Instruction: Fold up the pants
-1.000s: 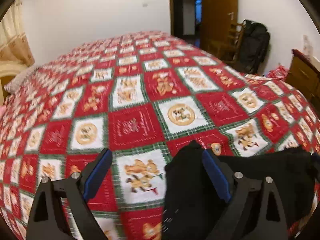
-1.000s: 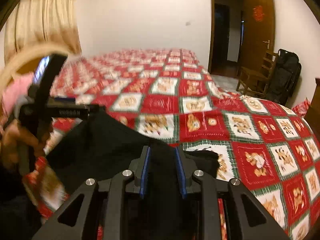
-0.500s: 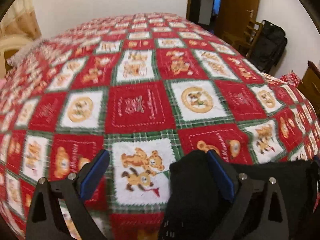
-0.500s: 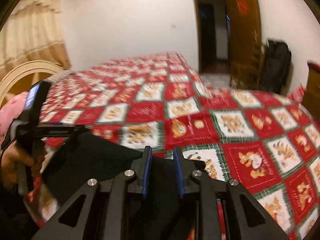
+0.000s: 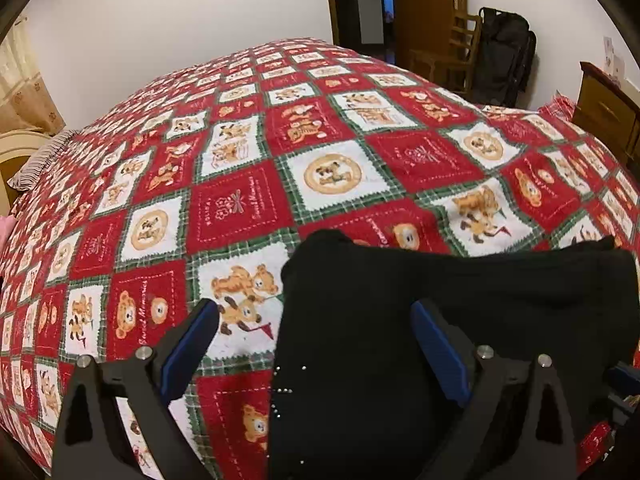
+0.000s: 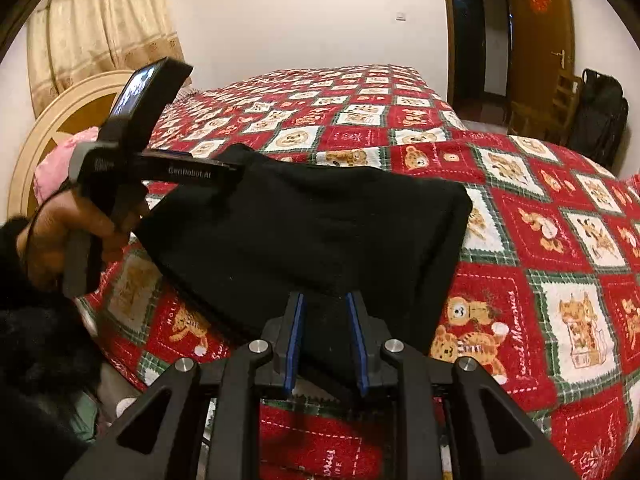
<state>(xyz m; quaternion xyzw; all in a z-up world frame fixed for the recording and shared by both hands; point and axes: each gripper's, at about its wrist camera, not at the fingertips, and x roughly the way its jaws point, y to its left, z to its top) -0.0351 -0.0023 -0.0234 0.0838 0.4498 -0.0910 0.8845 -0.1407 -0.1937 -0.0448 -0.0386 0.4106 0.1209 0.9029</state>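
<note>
The right gripper [image 6: 325, 340] is standing with its jaws drawn in narrow and black cloth bunched between the blue pads [image 6: 295, 340], so it is pinching the near edge of the pants [image 6: 320, 232]. The left gripper [image 5: 316, 344] is gaping wide, its right pad lying against the fabric and its left pad over bare bedspread [image 5: 240, 204], gripping nothing. The pants are lying as a compact black slab near the front edge of the bed, seemingly already doubled over. The risk, as I judge it, is sitting with that one-sided hold: if the right side is pulled while the left is gripping nothing, the layers could be sliding askew or dragging toward the bed's edge, and the soft cloth could be slipping out of the narrow pinch. In the right view the person's hand [image 6: 56, 240] is wrapping the left tool's handle close to the cloth's far corner. Farther out, a pink pillow [image 6: 60, 164] is resting by the headboard, and a chair [image 5: 452, 52] and black bag [image 5: 504, 60] are standing by the door, none of them obstructing the fold.
</note>
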